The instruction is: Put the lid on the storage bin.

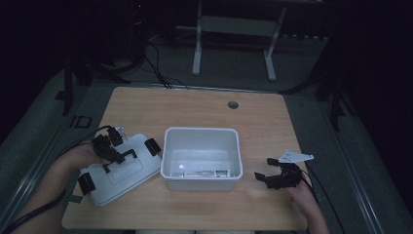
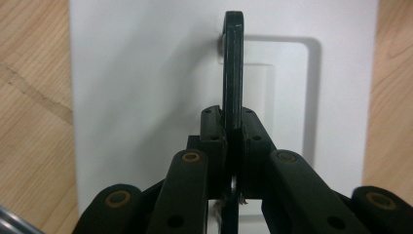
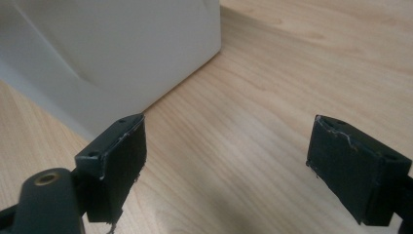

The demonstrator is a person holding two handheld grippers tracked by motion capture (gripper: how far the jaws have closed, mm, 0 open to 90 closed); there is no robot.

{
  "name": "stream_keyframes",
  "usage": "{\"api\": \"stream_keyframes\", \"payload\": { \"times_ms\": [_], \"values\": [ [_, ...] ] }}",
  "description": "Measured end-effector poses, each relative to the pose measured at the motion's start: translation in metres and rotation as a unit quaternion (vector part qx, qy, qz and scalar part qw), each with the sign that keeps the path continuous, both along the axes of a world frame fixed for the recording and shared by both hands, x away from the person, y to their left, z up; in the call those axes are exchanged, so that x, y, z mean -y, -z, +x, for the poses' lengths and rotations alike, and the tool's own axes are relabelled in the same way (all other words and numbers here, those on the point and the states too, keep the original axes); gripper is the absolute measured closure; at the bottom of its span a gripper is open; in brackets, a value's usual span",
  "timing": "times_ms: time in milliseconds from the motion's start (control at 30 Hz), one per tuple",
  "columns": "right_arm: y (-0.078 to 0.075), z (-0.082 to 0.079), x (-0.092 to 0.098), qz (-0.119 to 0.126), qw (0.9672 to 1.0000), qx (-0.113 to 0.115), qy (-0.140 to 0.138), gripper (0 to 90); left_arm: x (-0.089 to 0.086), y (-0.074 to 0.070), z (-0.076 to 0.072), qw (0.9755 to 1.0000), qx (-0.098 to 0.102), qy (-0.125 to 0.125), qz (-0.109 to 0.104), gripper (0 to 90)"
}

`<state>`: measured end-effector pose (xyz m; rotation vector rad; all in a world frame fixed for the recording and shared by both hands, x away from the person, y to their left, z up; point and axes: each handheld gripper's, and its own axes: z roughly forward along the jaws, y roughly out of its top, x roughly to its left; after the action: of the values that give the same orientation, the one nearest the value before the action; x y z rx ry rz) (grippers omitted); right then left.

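A white lid [image 1: 124, 173] with a black handle [image 1: 127, 155] lies flat on the wooden table, left of an open white box [image 1: 200, 130]. My left gripper [image 1: 114, 156] reaches over the lid from its left side. In the left gripper view the handle [image 2: 233, 73] stands up from the lid [image 2: 146, 87], and my left gripper [image 2: 233, 124] is shut on its thin edge. My right gripper [image 1: 264, 168] sits low over the table just right of the box. In the right gripper view it [image 3: 234, 156] is open over bare wood, with the box wall [image 3: 122, 44] to the upper left.
Black latches [image 1: 152, 146] sit at the lid's ends. A label [image 1: 207, 173] lies on the box floor. A round cable hole [image 1: 233, 105] is in the table's far side. White desk legs [image 1: 197, 58] stand on the floor beyond the table.
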<state>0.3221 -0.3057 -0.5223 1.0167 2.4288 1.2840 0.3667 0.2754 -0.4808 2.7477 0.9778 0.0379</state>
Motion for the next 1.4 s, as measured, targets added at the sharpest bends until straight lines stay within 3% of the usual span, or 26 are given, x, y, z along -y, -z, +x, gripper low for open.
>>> {"api": "stream_keyframes", "payload": {
  "times_ms": [133, 267, 400, 567, 733, 900, 1033, 1200, 1400],
  "values": [
    [0.008, -0.003, 0.002, 0.009, 0.9999, -0.008, 0.004, 14.1, -0.001, -0.006, 0.000, 1.0000, 0.006, 0.002, 0.000, 83.7],
    [0.012, -0.003, 0.004, 0.013, 0.9998, -0.010, 0.006, 14.1, -0.006, -0.022, -0.002, 0.9998, 0.019, -0.005, -0.009, 83.7],
    [0.014, -0.004, 0.005, 0.017, 0.9997, -0.017, 0.008, 14.1, -0.011, -0.049, -0.010, 0.9992, 0.035, 0.005, -0.020, 83.7],
    [0.015, -0.003, 0.004, 0.015, 0.9997, -0.019, 0.005, 14.1, -0.018, -0.087, -0.015, 0.9983, 0.054, 0.005, -0.019, 83.7],
    [0.015, -0.003, 0.003, 0.015, 0.9997, -0.020, 0.003, 14.1, -0.013, -0.119, -0.019, 0.9974, 0.068, 0.017, -0.018, 83.7],
    [0.017, -0.003, 0.004, 0.018, 0.9996, -0.019, 0.007, 14.1, 0.002, -0.141, -0.018, 0.9955, 0.081, 0.040, -0.029, 83.7],
    [0.017, -0.003, 0.005, 0.021, 0.9995, -0.021, 0.011, 14.1, 0.021, -0.148, -0.014, 0.9940, 0.083, 0.064, -0.030, 83.7],
    [0.018, -0.003, 0.004, 0.019, 0.9995, -0.023, 0.011, 14.1, 0.049, -0.149, -0.008, 0.9924, 0.078, 0.091, -0.030, 83.7],
    [0.018, -0.002, 0.003, 0.015, 0.9996, -0.024, 0.009, 14.1, 0.085, -0.146, 0.001, 0.9879, 0.072, 0.132, -0.039, 83.7]
  ]
}}
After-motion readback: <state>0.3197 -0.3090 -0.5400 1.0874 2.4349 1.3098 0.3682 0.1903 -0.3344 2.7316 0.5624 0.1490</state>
